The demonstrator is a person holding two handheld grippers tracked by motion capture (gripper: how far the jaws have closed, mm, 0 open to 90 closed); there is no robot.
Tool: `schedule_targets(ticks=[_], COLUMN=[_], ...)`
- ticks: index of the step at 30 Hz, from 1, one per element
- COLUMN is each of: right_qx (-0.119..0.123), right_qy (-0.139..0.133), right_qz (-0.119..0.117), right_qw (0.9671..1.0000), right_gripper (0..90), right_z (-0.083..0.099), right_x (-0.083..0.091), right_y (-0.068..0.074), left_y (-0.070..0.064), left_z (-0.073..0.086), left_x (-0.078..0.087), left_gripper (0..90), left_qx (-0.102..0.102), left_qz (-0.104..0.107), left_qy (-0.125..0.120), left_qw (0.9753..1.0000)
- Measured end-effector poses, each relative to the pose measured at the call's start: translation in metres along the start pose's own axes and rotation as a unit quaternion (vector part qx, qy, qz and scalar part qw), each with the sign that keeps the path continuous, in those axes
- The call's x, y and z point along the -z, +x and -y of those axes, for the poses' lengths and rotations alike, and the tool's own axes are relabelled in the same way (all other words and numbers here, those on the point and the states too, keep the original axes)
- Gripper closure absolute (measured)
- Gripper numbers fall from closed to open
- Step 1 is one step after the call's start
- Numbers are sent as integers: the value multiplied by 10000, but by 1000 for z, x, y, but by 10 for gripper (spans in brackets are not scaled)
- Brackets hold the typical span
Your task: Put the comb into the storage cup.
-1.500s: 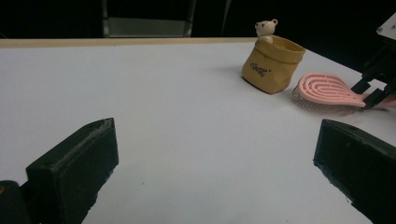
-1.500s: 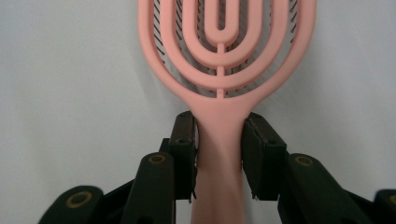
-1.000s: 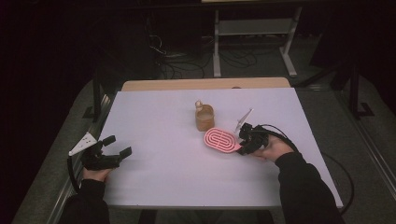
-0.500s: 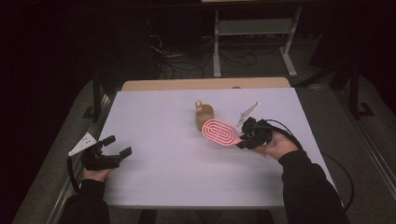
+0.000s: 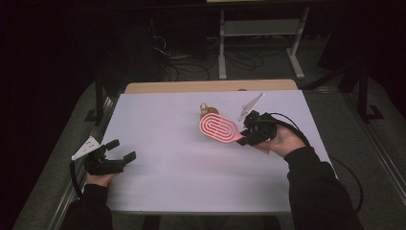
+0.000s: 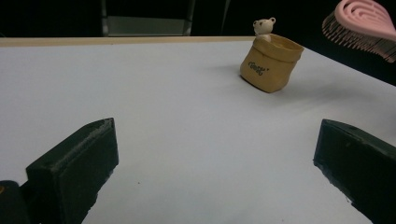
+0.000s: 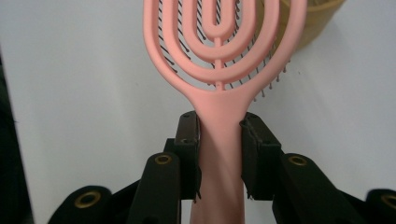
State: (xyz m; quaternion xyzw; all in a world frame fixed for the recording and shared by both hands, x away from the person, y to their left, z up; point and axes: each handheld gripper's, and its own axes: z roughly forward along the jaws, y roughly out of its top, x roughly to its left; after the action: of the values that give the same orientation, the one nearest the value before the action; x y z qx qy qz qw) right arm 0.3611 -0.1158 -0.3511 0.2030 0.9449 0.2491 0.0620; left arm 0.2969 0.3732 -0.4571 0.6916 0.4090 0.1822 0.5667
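With the right gripper (image 5: 245, 135) pinching the brush (image 5: 219, 127) by its handle, lifted just above and in front of the pouch (image 6: 271, 62), a low swing could tip the pouch, while the left gripper (image 5: 120, 150) rests spread well left of it.

Pink hairbrush (image 7: 219, 70) smooth matt plastic; tan bear pouch (image 6: 271, 63) soft-looking, matt; table (image 5: 167, 143) matt white.

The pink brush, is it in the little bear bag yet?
Not yet. Picked up already: the right gripper is clamped on the pink brush by its handle, off the table. In hand: carrying it above the bear bag. Probably left: lowering it in. The left gripper waits open.
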Motion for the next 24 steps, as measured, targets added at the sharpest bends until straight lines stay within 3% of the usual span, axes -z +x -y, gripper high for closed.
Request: schedule_targets(ticks=[16,24], right_qx=[308,366], right_qy=[-176,-207], right_qz=[54,60], right_qw=[9994,9991], right_gripper=[691,692], right_z=[-42,-54], right_x=[21,21], right_y=[11,13], left_y=[-1,-5], left_z=[0,-7], left_x=[-2,-2], left_gripper=[0,0], left_qx=[21,1], left_qz=[44,69], left_qy=[69,35], left_qw=[10000,10000])
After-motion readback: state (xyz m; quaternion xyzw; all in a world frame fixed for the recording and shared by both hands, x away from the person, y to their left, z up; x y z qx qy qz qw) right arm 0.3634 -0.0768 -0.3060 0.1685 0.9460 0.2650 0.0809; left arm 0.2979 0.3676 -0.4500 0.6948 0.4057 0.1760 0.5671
